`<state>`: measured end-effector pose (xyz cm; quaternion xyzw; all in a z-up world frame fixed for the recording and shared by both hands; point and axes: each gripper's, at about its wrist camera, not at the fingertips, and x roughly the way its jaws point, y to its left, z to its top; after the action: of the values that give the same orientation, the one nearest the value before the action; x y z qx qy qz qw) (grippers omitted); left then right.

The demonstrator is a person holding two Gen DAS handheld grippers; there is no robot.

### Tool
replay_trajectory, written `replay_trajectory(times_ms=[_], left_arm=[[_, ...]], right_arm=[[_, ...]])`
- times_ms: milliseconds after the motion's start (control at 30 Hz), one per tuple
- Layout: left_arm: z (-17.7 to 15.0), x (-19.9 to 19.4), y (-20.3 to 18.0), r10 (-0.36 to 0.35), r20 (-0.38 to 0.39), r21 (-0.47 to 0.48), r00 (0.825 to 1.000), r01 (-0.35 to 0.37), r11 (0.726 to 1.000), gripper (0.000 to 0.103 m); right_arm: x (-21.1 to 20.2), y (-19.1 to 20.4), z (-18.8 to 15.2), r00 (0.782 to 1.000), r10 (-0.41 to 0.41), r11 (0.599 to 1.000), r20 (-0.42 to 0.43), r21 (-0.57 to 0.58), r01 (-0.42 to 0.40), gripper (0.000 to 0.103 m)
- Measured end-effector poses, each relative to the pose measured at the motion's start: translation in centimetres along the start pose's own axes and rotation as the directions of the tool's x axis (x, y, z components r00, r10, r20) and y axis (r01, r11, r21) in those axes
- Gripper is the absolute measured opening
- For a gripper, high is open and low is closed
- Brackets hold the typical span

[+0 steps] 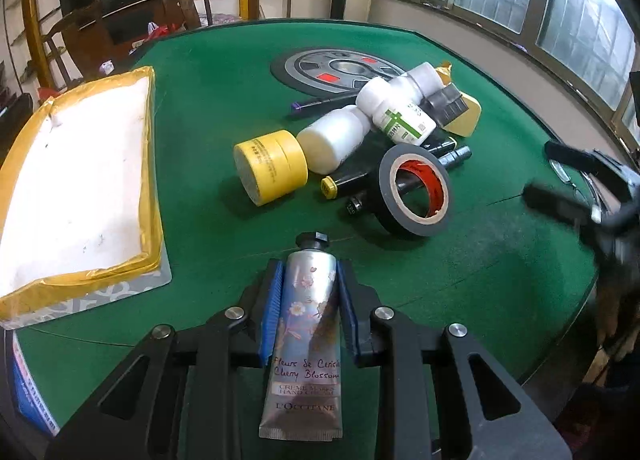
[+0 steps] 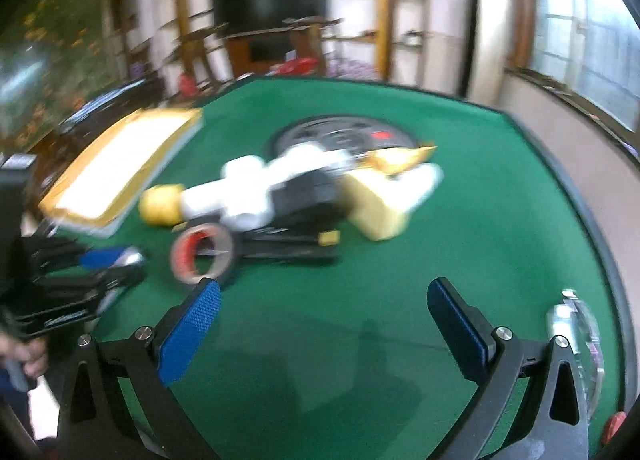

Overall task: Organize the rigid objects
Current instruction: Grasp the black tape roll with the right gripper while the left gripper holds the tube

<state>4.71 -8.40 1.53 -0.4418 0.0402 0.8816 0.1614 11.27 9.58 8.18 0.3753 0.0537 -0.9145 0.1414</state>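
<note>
White-lined yellow tray (image 1: 80, 164) bare, hand cream tube (image 1: 306, 324) between left fingers (image 1: 272, 312)

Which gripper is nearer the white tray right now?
Left. The left gripper, shut on the hand cream tube, sits just beside the white tray. The right gripper is open, farther off, with the pile's tape roll nearer it.

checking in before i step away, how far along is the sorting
Barely begun. Done: nothing visibly; the yellow-rimmed tray holds no items. In hand: the left gripper is shut on the hand cream tube; the right gripper is open, holding nothing. Left: the pile on the green table, including the yellow jar, white bottles, black tape roll and pens.
</note>
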Motion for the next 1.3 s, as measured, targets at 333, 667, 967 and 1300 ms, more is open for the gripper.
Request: replay_trajectory(times_ms=[333, 667, 967, 1300], left_arm=[[-0.3, -0.5, 0.8, -0.01, 0.008, -0.019, 1.0, 0.01, 1.0, 0.025], [-0.3, -0.4, 1.0, -0.013, 0.012, -0.034, 1.0, 0.014, 0.999, 0.024], [-0.2, -0.3, 1.0, -0.023, 0.014, -0.049, 1.0, 0.024, 0.999, 0.025], [-0.2, -0.2, 0.9, -0.019, 0.015, -0.047, 1.0, 0.02, 0.999, 0.025]], right_arm=[[4.7, 4.6, 1.3, 0.993, -0.034, 0.994, -0.116, -0.108, 0.021, 0.101], [6.4, 4.6, 2.0, 0.987, 0.014, 0.999, -0.157, -0.033, -0.019, 0.092], [5.9, 4.6, 1.3, 0.981, 0.102, 0.993, -0.166, -0.042, -0.11, 0.056], [5.2, 2.7, 0.6, 0.982, 0.099, 0.995, -0.163, 0.002, -0.1, 0.074]])
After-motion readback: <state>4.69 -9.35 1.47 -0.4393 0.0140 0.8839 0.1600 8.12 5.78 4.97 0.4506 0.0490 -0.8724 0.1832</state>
